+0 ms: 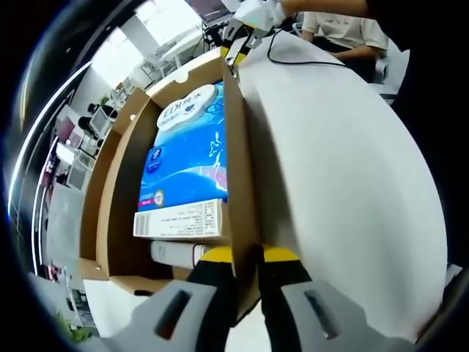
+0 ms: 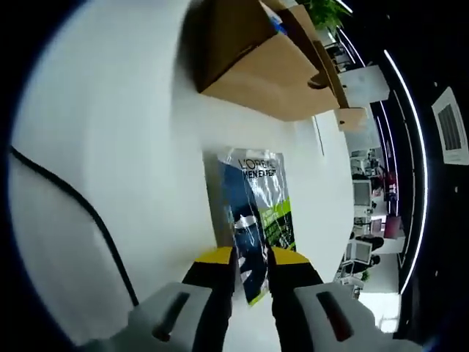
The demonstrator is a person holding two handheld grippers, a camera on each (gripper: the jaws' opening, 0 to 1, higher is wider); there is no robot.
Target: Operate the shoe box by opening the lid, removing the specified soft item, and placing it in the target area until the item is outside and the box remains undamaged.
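Left gripper view: the left gripper (image 1: 247, 264) has its two yellow-tipped jaws nearly closed on the thin cardboard edge of the shoe box (image 1: 110, 191), clamping the raised wall or lid panel that runs up the middle of the picture. Inside the open brown box lies a blue and white tissue pack (image 1: 189, 158), with a white barcode label at its near end and a white item tucked just under it. To the right of the gripped panel spreads the white table (image 1: 344, 169), with a black cable (image 1: 304, 60) curling across its far end, where the other gripper (image 1: 253, 18) and a seated person's arm show. Right gripper view: the right gripper (image 2: 251, 268) has its jaws drawn close together on the near end of a soft plastic pouch (image 2: 256, 213), blue and green with printed lettering, which lies flat on the white table outside the box. The brown box stands well beyond the pouch at the top, and the black cable crosses the table at the left.
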